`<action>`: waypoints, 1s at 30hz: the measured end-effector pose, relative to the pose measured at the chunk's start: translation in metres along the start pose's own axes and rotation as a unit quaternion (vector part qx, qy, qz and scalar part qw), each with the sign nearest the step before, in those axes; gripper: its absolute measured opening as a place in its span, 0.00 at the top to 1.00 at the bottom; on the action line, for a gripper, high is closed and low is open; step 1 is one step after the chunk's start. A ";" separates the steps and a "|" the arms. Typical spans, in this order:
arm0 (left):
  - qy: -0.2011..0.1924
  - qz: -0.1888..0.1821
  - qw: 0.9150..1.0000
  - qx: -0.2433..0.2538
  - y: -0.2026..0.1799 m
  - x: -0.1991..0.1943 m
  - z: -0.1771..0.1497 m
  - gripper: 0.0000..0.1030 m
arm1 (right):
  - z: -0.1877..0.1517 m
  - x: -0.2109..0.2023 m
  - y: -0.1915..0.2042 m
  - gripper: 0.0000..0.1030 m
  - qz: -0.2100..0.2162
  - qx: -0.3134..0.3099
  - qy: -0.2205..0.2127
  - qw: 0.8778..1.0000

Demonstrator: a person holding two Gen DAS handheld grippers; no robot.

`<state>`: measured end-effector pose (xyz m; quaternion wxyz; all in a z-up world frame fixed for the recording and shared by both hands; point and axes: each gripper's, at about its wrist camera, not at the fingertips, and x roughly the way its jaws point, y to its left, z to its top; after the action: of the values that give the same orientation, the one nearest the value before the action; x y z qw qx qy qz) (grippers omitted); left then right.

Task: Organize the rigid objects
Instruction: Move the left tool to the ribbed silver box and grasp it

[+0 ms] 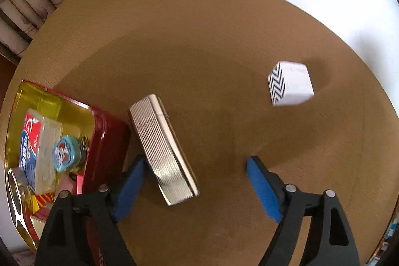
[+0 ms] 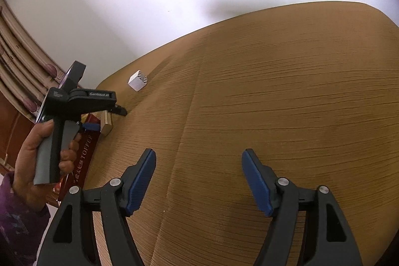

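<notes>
A: Where is the silver case (image 1: 163, 148), and which way does it run?

B: It lies on the tabletop (image 1: 204, 46) beside the red tin (image 1: 107, 138). Its long axis runs from far-left to near-right in the left wrist view. The near end sits between the fingers of the left tool (image 1: 194, 187), closer to the left finger (image 1: 129, 188). I cannot tell whether that finger touches it.

A: And the tools?

B: Both are spread wide. The left tool pinches nothing, and the right tool (image 2: 198, 181) hangs over bare wood with nothing between its fingers.

A: Room to move?

B: The tin is hard against the case on one side. The other side is open tabletop out to the white cube (image 1: 290, 82), which stands well apart near the far edge.

A: What differs between views?

B: The left wrist view shows the open tin with a pale box (image 1: 41, 151) and a small blue tin (image 1: 65, 153) inside. The right wrist view shows the left hand (image 2: 37, 156) gripping the left tool's handle, the cube (image 2: 138, 83) tiny beyond it, and the case (image 2: 106, 125) partly hidden.
</notes>
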<state>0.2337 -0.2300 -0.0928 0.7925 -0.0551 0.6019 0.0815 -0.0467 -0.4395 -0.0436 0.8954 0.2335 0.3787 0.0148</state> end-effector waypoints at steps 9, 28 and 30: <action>-0.042 -0.035 0.998 0.003 -0.006 -0.002 0.020 0.18 | -0.001 -0.003 -0.004 0.31 0.002 0.004 0.001 1.000; 0.016 0.009 1.000 -0.013 -0.040 0.020 0.020 0.12 | -0.002 0.002 -0.008 0.29 0.008 0.009 0.004 1.000; 0.021 0.009 1.000 -0.014 -0.039 0.020 0.022 0.12 | -0.004 0.002 -0.006 0.29 0.005 0.006 0.005 1.000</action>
<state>0.2671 -0.2630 -0.1070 0.7780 -0.0629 0.6177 0.0956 -0.0488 -0.4428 -0.0500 0.8920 0.2408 0.3822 0.0184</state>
